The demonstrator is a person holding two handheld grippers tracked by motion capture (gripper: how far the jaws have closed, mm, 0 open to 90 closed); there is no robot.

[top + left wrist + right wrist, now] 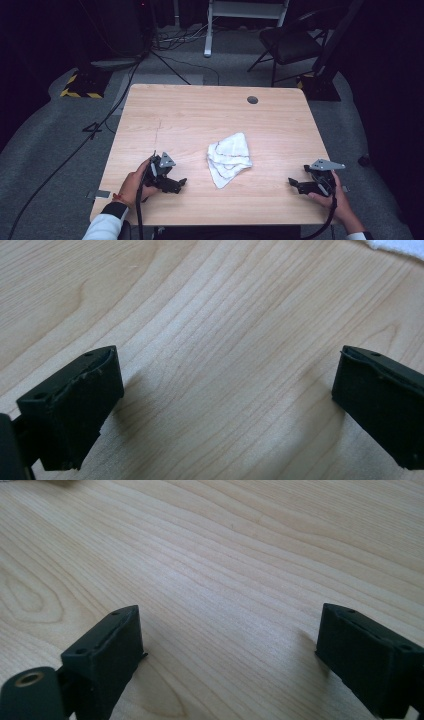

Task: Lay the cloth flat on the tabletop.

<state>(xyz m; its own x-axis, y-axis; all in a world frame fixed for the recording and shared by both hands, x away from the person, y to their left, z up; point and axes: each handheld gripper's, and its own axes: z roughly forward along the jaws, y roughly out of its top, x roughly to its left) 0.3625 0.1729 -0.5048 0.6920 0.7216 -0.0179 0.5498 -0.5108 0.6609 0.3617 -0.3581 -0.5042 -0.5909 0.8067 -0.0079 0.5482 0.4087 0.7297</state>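
- Left gripper [181,183]: fingers [75,405] spread wide, gripping nothing, just bare counter [190,115] between them.
- Right gripper [292,183]: fingers [107,655] also wide and empty.
- Crumpled white cloth [229,158] sits between both sets of fingers, clear of each. Looks like both are staged to come at it from either side.

A crumpled white cloth [229,158] with thin red edging lies on the wooden table [200,115], serving as the reference point. The left gripper [181,182], held in the person's left hand [134,184], rests on the table to the left of the cloth and slightly nearer the front edge, apart from it. The right gripper [292,183], held in the right hand [336,197], rests to the right of the cloth, farther away. A round cable hole [252,100] lies beyond the cloth. A black chair [290,42] stands on the floor far behind the cloth.
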